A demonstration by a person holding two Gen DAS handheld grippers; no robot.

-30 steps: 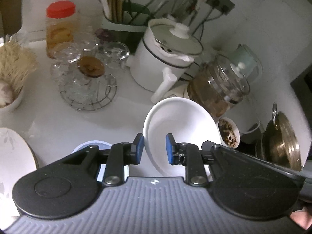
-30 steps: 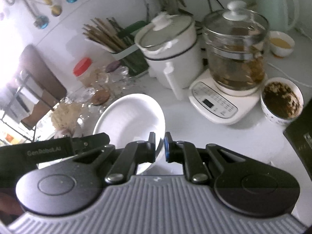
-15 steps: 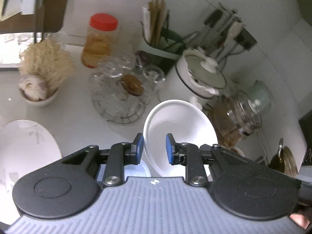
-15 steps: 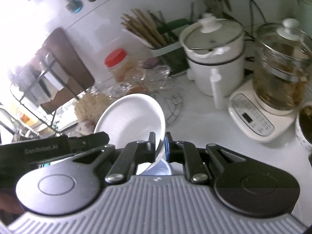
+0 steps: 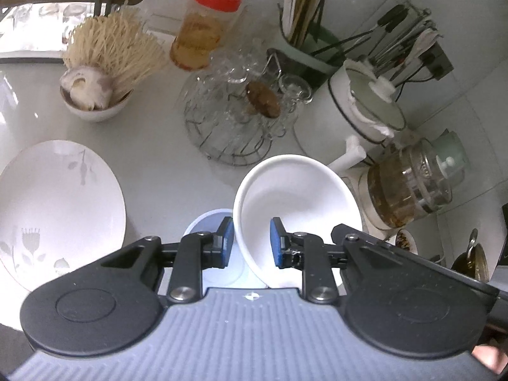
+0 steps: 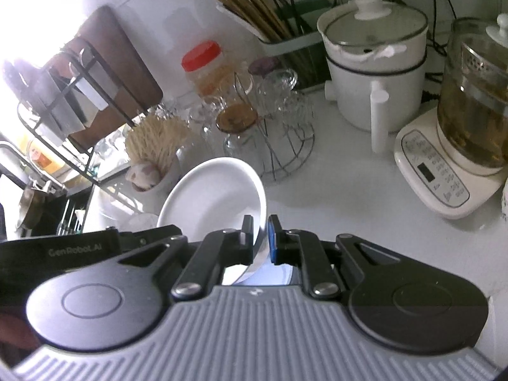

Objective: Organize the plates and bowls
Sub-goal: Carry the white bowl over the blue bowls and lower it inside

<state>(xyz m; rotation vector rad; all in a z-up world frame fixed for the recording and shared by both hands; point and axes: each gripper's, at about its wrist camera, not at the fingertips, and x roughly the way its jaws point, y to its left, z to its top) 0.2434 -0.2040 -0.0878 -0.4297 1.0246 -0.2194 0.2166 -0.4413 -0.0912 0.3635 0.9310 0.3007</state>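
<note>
A white bowl (image 5: 295, 203) is held tilted in the air over the counter. My right gripper (image 6: 261, 238) is shut on its rim (image 6: 219, 197). My left gripper (image 5: 250, 241) straddles the bowl's other rim with its jaws a bowl-wall apart; the left pad (image 5: 227, 238) is outside, the right pad (image 5: 276, 244) inside. A pale blue bowl (image 5: 209, 222) sits on the counter right below; it also shows in the right wrist view (image 6: 270, 273). A large white flowered plate (image 5: 57, 209) lies at the left.
A wire rack of upturned glasses (image 5: 238, 111), a bowl of noodles and garlic (image 5: 95, 95), a red-lidded jar (image 5: 206, 28), a chopstick holder (image 5: 304, 41), a white electric pot (image 5: 365, 111) and a glass kettle on its base (image 6: 470, 120) crowd the counter's back. A dish rack (image 6: 63, 127) stands left.
Both grippers have carried the white bowl leftward and back from the appliances. The flowered plate and the noodle bowl have come further into the left wrist view.
</note>
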